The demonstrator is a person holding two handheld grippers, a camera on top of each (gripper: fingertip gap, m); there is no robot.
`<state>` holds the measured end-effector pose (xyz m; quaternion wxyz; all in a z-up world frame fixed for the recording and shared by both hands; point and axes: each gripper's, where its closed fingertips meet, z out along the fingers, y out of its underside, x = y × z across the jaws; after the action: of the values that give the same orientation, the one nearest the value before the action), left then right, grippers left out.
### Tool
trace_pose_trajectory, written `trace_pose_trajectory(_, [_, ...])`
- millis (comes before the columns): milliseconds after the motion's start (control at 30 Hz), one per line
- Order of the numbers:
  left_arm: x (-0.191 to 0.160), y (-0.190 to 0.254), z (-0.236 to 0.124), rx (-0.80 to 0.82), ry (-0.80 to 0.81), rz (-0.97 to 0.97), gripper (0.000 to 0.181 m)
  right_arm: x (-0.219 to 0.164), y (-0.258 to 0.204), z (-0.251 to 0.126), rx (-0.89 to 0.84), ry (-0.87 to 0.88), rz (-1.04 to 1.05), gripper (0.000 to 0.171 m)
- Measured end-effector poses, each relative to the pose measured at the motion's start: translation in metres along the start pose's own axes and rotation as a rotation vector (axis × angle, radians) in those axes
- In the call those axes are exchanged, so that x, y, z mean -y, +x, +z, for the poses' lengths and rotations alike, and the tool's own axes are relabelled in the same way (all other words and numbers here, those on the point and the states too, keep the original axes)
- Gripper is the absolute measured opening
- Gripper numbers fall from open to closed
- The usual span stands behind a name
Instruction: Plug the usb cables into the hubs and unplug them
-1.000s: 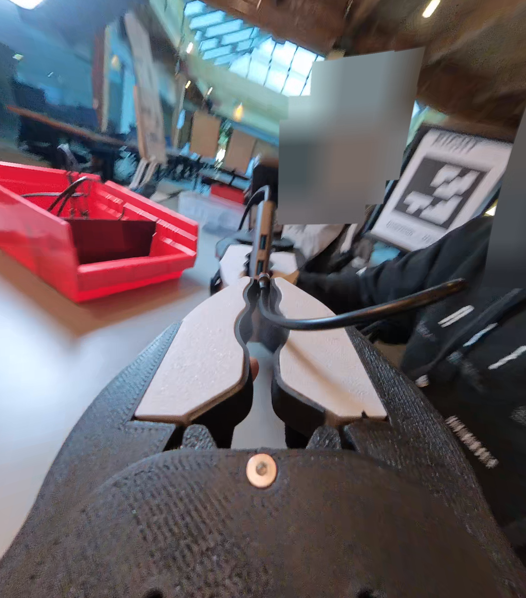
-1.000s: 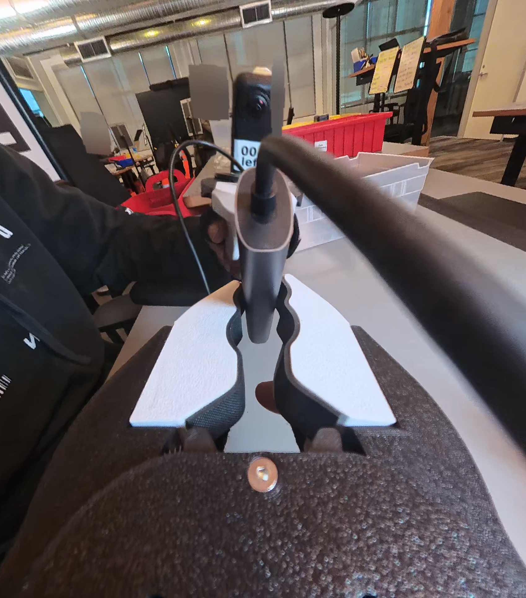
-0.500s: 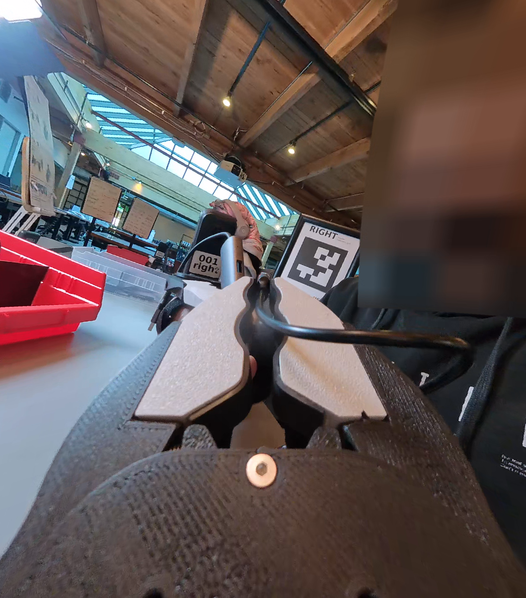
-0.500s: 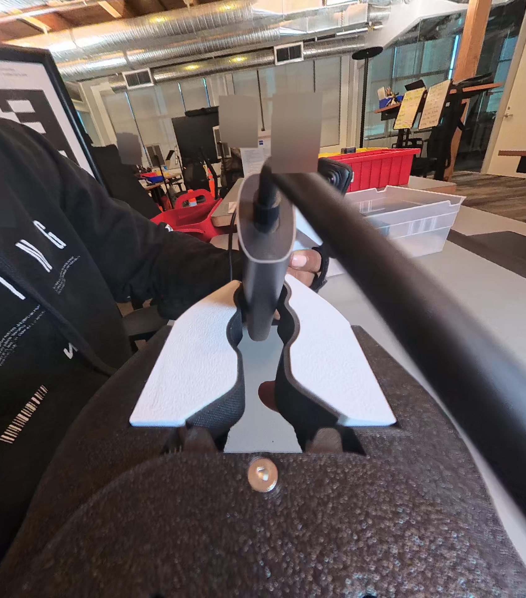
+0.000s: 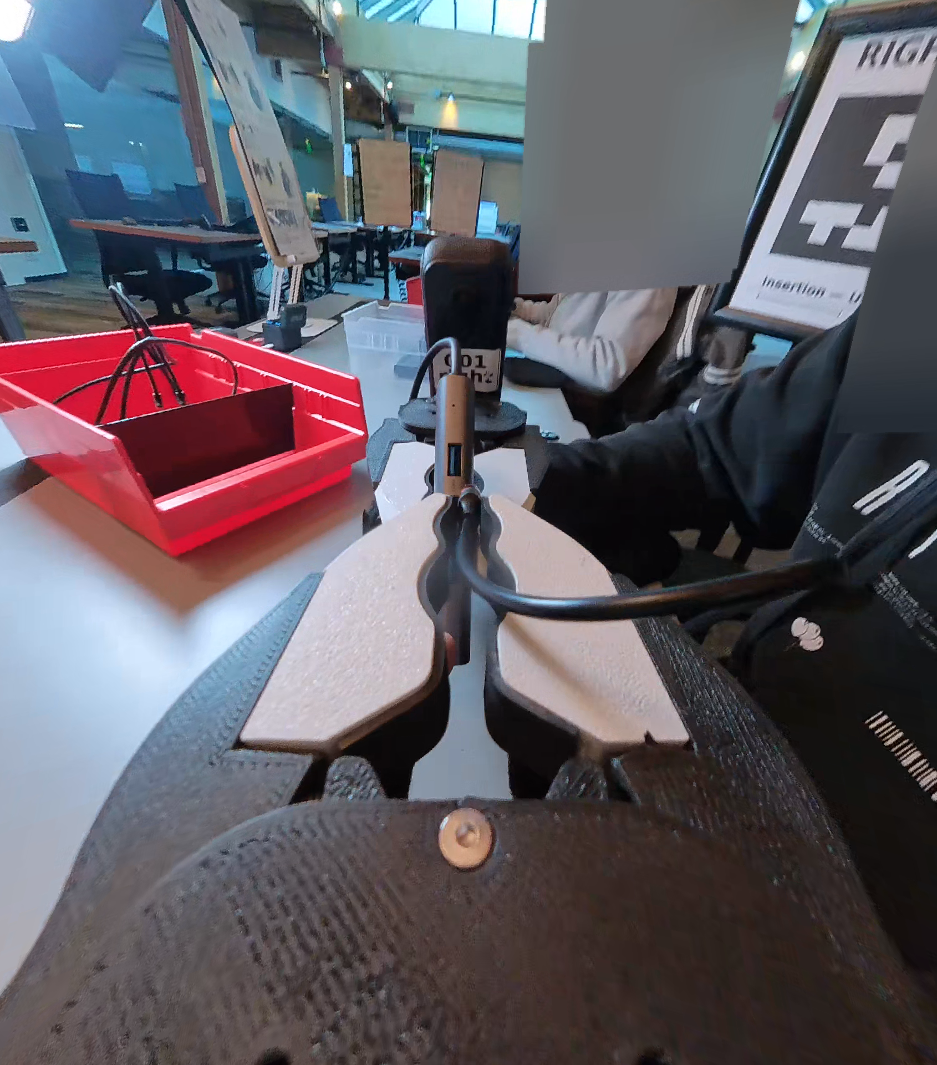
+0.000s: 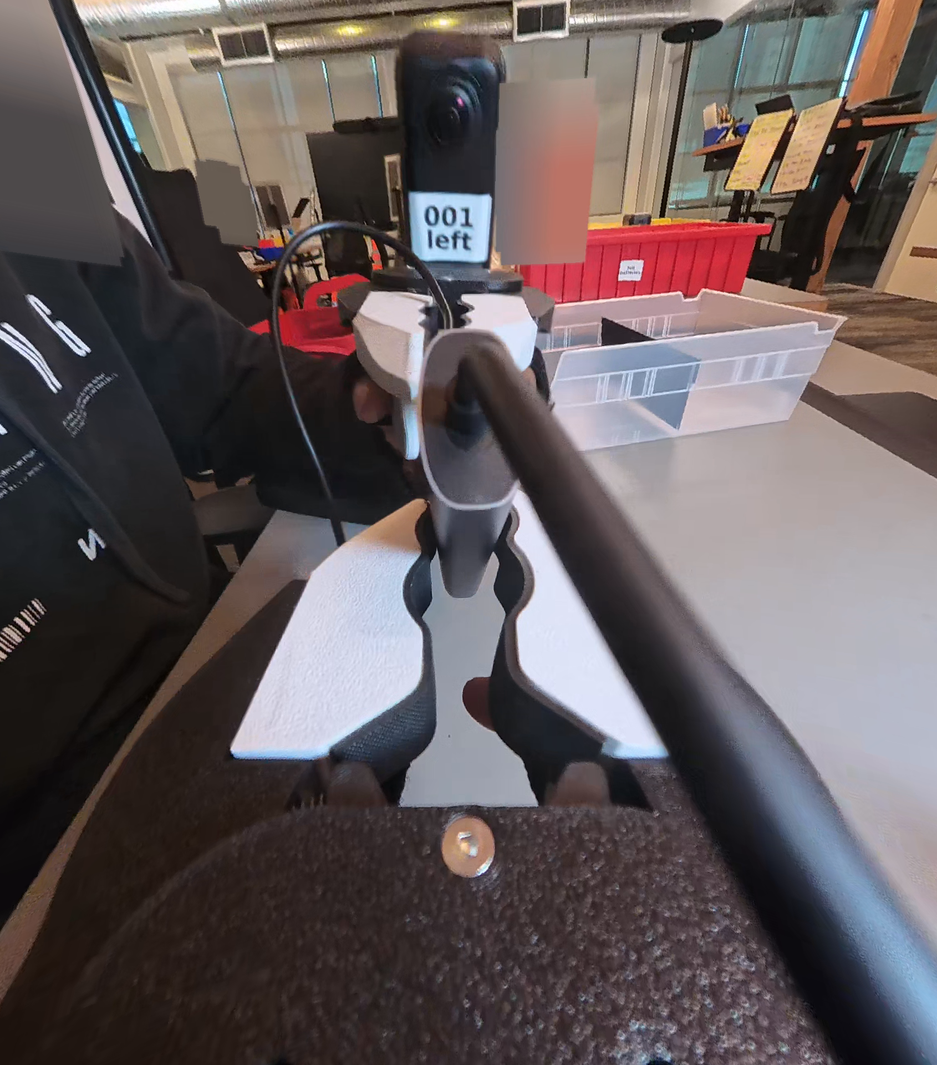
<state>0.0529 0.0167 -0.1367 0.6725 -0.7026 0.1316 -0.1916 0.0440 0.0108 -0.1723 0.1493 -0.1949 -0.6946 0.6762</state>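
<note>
In the left wrist view my left gripper (image 5: 463, 507) is shut on the plug end of a thin black USB cable (image 5: 627, 599) that trails off to the right. Just beyond it my right gripper (image 5: 452, 481) holds a grey stick-shaped hub (image 5: 454, 420) upright, one port facing me. The plug's tip meets the hub's lower end; I cannot tell whether it is seated. In the right wrist view my right gripper (image 6: 466, 536) is shut on the hub (image 6: 466, 461), whose thick black cable (image 6: 656, 634) runs back past the camera. The left gripper (image 6: 446, 317) is right behind the hub.
A red bin (image 5: 166, 438) with several black cables stands on the grey table (image 5: 51, 634) at the left. A clear plastic bin (image 6: 685, 369) and a larger red bin (image 6: 656, 253) stand farther off. A person's black sleeve (image 6: 224, 374) and a framed marker sign (image 5: 858, 173) are alongside. My left and right fingertips are right by each other.
The left gripper tilted up and has come back down to level. It now sits square behind the hub and closer to it. Both grippers have kept their holds.
</note>
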Motion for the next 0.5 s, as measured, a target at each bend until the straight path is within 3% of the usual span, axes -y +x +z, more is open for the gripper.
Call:
trace_pose_trajectory(267, [-0.012,-0.003,-0.005,0.027,-0.124,0.080,0.008,-0.013,0.001,0.006,-0.028,-0.080,-0.073,0.018])
trace_pose_trajectory(500, [-0.023,-0.005,-0.004,0.014,-0.196,-0.003,0.007,-0.024,0.006,0.006,-0.096,-0.156,-0.158,0.019])
